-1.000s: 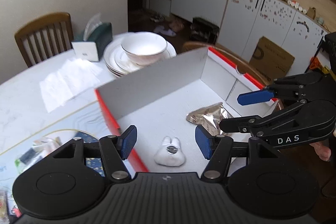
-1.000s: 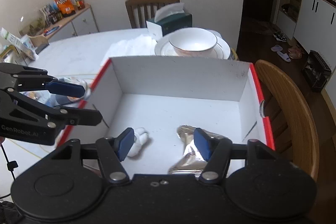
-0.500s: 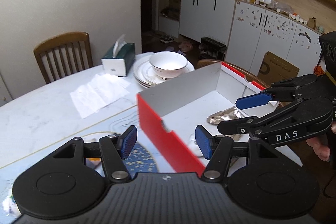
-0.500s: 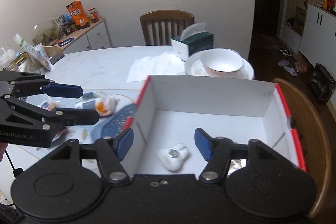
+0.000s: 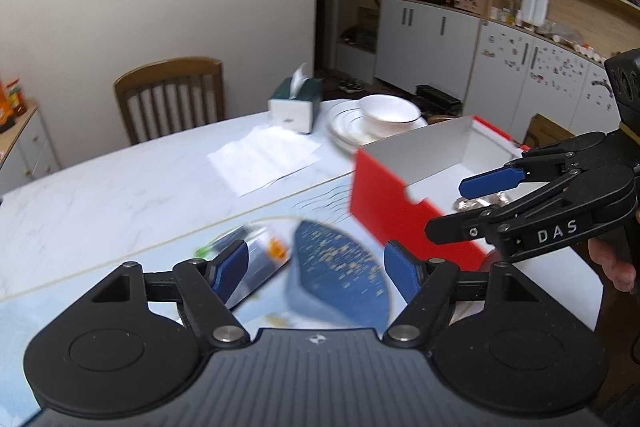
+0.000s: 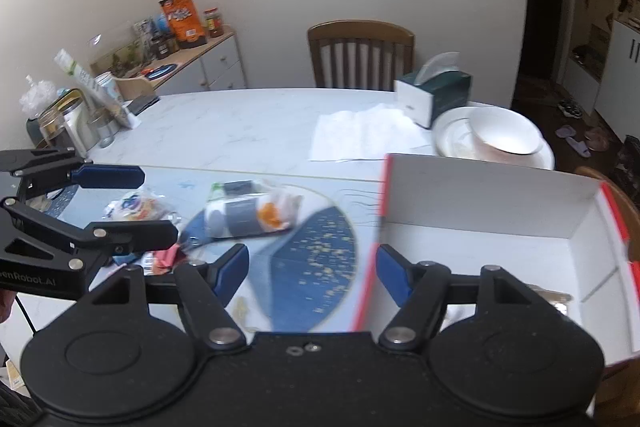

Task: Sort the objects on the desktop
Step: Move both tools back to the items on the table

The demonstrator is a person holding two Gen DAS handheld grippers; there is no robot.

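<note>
Both tools off the box [image 6: 480,187], jaws empty and opening; silver packet [image 5: 476,203] half hidden, snack bag [image 6: 252,211] blurred.

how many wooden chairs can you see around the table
2: one chair at the table's far side by the wall, another behind the red box; more may be out of frame.

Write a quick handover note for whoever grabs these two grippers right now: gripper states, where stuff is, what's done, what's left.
Left gripper: jaws opening, nothing between them.
Right gripper: jaws opening, nothing between them.
Red box: at the table's right side, with a silver foil packet inside.
Done: that packet is sorted.
Left: clear snack bag, a second wrapped snack and small red wrappers, all lying loose on the blue-patterned mat.
</note>
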